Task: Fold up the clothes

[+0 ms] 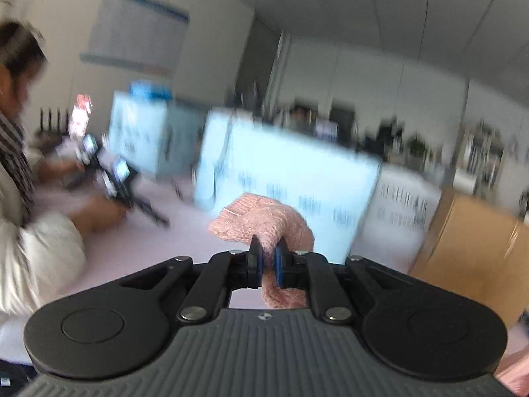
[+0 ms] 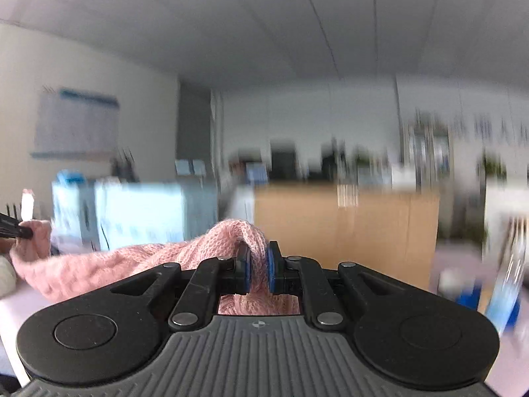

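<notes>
My left gripper (image 1: 268, 258) is shut on a pink knitted garment (image 1: 264, 221); a bunch of the knit sticks up past the blue pads and more hangs below them. My right gripper (image 2: 259, 264) is shut on the same pink knitted garment (image 2: 99, 264), which stretches from its jaws to the left, lifted above the table. At the far left of the right wrist view the left gripper's black fingertips (image 2: 20, 230) pinch the garment's other end. Both views are motion-blurred.
A pale pink table (image 1: 148, 231) lies below. Light blue boxes (image 1: 291, 178) and a brown cardboard box (image 1: 476, 251) stand at its far side. A person (image 1: 23, 198) at the left handles other black grippers (image 1: 119, 182). Blue items (image 2: 496, 297) sit at the right.
</notes>
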`<state>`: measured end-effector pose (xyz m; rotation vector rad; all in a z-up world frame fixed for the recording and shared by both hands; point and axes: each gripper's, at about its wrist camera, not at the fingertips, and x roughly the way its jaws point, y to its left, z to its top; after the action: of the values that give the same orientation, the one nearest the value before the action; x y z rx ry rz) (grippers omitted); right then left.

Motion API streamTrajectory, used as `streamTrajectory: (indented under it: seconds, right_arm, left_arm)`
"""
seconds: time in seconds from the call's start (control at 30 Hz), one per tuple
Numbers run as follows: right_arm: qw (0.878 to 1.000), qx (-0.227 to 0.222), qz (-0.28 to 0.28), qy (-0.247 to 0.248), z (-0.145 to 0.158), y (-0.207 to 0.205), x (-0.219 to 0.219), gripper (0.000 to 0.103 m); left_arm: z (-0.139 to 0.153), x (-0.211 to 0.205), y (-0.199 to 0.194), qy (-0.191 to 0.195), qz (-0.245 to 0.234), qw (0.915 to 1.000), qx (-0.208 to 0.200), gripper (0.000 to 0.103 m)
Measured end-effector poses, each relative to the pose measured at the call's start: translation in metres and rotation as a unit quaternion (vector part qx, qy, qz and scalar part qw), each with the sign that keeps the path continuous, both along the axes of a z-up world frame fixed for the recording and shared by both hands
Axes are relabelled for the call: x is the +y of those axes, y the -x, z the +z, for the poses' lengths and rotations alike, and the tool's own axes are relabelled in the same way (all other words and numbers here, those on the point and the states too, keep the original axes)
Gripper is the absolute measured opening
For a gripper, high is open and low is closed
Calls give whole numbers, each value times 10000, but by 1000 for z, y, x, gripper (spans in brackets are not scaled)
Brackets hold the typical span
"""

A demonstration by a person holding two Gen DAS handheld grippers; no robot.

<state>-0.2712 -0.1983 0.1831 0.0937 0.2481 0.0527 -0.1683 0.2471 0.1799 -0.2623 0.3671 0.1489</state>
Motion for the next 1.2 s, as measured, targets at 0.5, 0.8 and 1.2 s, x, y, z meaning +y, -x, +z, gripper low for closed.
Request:
streamTrajectory:
  seconds: [0.5, 0.8, 1.2]
  right_arm:
    - [9729, 1481, -34, 1777, -102, -134, 41, 78]
    - [9761, 1635, 454, 1358, -70, -124, 66, 71]
    - [9656, 2426, 273, 892, -124, -152, 86, 31]
  left_arm:
    - [-107, -72, -115, -1425, -134, 9814, 1282, 85]
    - [-80, -84, -86, -1501, -988, 9774, 1118, 85]
    - [-130, -73, -120, -932, -612, 9848, 1335, 85]
